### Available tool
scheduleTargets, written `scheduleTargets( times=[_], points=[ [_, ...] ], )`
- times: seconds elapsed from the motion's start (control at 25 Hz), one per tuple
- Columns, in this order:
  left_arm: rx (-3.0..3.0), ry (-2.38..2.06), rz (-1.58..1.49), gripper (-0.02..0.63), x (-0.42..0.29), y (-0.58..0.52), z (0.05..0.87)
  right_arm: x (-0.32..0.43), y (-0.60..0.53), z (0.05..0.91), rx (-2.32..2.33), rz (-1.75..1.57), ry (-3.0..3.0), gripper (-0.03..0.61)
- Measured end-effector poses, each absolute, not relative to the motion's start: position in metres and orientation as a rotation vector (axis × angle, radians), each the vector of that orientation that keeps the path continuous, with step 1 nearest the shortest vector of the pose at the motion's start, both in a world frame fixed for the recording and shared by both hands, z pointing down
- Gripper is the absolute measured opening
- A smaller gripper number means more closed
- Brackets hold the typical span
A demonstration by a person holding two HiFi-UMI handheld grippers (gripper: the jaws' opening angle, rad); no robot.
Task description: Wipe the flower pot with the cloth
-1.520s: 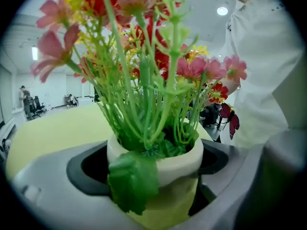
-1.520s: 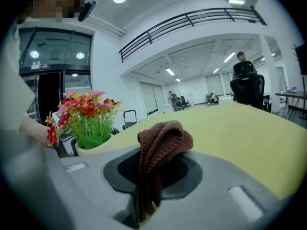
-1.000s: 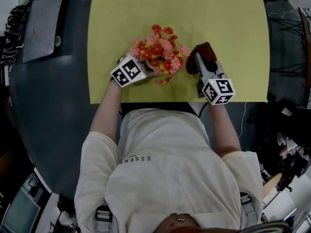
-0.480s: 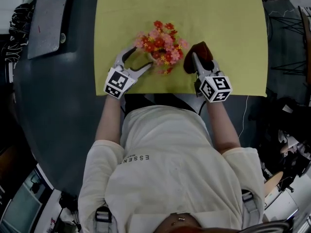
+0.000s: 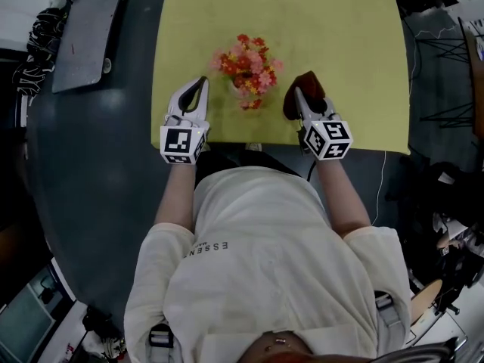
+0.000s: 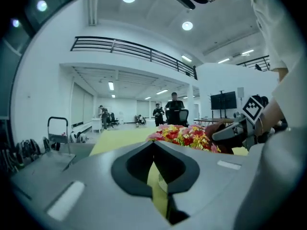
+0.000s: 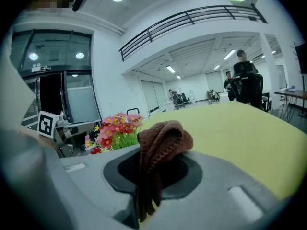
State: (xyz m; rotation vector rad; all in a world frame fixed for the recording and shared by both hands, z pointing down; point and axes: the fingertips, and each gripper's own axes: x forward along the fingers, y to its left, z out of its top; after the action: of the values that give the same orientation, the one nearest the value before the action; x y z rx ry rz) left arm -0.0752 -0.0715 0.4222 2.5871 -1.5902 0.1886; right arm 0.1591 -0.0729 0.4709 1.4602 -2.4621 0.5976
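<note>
While the person leans in over the near edge of the tabletop, both tools sit right at that edge, closest to the body. The left tool has just been closing its jaws. They're together now with nothing between them, and its own view shows only a sliver of yellow surface past the tips. It's empty, and it hangs off to the side, apart from the pot.

Over on the right, the right tool is clamped on the cloth, a brown knitted bundle bunched over the jaw tips and trailing down between them.

A touch further out, between the two tools, stands the flower pot. It's upright on the yellow surface, with pink and red blooms spreading over it so the pot's wall barely shows from above. The cloth is near the blooms but not on them, as far as I can tell.

My read: there's no wiping contact right now and the pot is unheld. That makes it a gap between strokes, or the wiping may be over; I can't say which. If there's more to do, the left tool needs to open and steady the pot low down. Then the cloth goes in under the blooms against the wall, gently enough not to tip it.

Beyond that is bare yellow tabletop, and a grey board lies off its far left corner.
</note>
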Motion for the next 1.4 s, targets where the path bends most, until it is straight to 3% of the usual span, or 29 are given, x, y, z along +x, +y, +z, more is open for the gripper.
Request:
scheduleTargets(
  times=[0.76, 1.04, 1.4],
  points=[
    [2.631, -1.539, 0.024, 0.015, -0.061, 0.051, 0.352, 0.140, 0.057, 0.435, 1.481, 0.468, -2.451, 0.060],
    [2.711, -1.420, 0.014, 0.015, -0.065, 0.118, 0.344, 0.123, 0.119, 0.413, 1.438, 0.240, -2.438, 0.060],
    [2.673, -1.460, -0.012, 0.015, -0.073, 0.158, 0.341, 0.115, 0.171, 0.418, 1.491, 0.292, -2.418, 0.060]
  ],
)
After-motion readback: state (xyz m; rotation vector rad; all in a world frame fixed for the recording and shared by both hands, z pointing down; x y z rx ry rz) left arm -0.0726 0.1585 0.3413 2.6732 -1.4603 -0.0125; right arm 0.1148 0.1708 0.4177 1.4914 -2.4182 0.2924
